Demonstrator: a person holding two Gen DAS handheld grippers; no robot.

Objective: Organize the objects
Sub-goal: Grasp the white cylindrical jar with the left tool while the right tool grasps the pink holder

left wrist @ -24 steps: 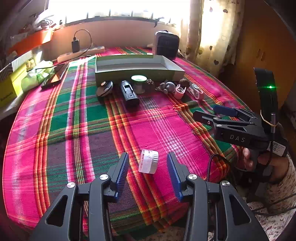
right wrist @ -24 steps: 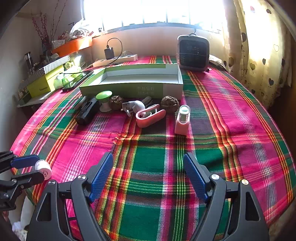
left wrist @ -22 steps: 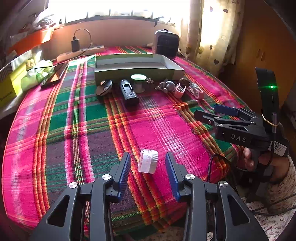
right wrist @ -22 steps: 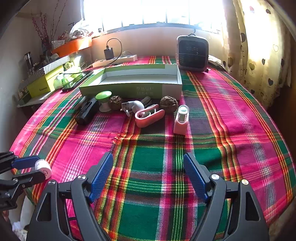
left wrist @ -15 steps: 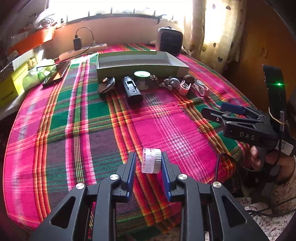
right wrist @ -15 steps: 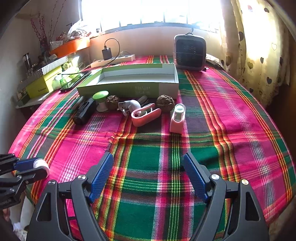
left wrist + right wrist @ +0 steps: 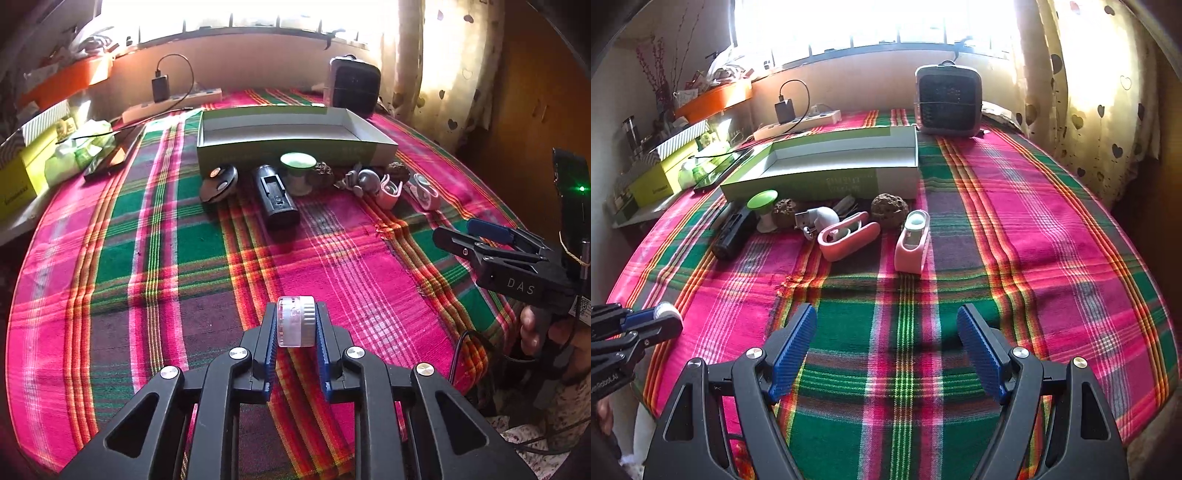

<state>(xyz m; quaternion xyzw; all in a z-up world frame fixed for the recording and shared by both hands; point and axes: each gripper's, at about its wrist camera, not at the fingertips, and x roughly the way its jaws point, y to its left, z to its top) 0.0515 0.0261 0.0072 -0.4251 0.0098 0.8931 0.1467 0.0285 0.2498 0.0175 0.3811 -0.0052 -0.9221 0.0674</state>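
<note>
Objects for sorting sit on your round table, whose plaid cloth in pink and green covers the whole top. Largest on it is the open green box, shallow and lying toward the window side, with a small grey heater standing just past its far right corner. To the box's left you have a phone lying flat and a white power strip with a black charger plugged into it.

Along the box's near wall runs a row of small things: a black cylinder lying on its side, a black disc leaning to its left, a green-topped stand, two brown knobbly balls, a white USB plug, and two pink cases, one lying open and one standing upright to the right.

Your right gripper hangs over bare cloth at the near edge with its blue pads spread wide and nothing between them. Your hand shows under it in the left camera.

Your left gripper is clamped on the little white jar, pads pressing both flat ends, holding it sideways above the cloth near the table's front edge, well apart from the row by the box
</note>
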